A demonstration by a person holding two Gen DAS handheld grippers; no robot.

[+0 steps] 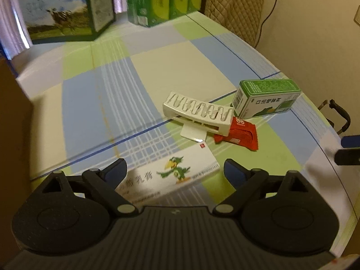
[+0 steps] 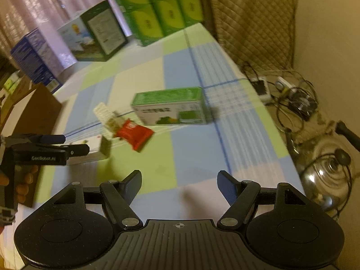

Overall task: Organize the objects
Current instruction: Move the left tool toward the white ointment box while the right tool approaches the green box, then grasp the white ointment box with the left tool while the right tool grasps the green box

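Your left gripper (image 1: 174, 172) is spread wide over the white parrot box (image 1: 171, 173), not touching; right gripper (image 2: 179, 183) also agape, w/ bare counter (image 2: 193, 157) beneath.

Right gripper (image 2: 179, 185) gapes empty above the checked tablecloth (image 2: 191, 157), green box (image 2: 171, 106) beyond.

Home, checked tablecloth (image 1: 157, 67), kettle (image 2: 326, 168), curtains (image 2: 45, 4)

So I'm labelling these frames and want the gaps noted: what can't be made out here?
- White box with parrot: near end hidden by the left gripper, left wrist view.
- Red packet: partly under the white rack.
- Green box: print blurred, right wrist view.
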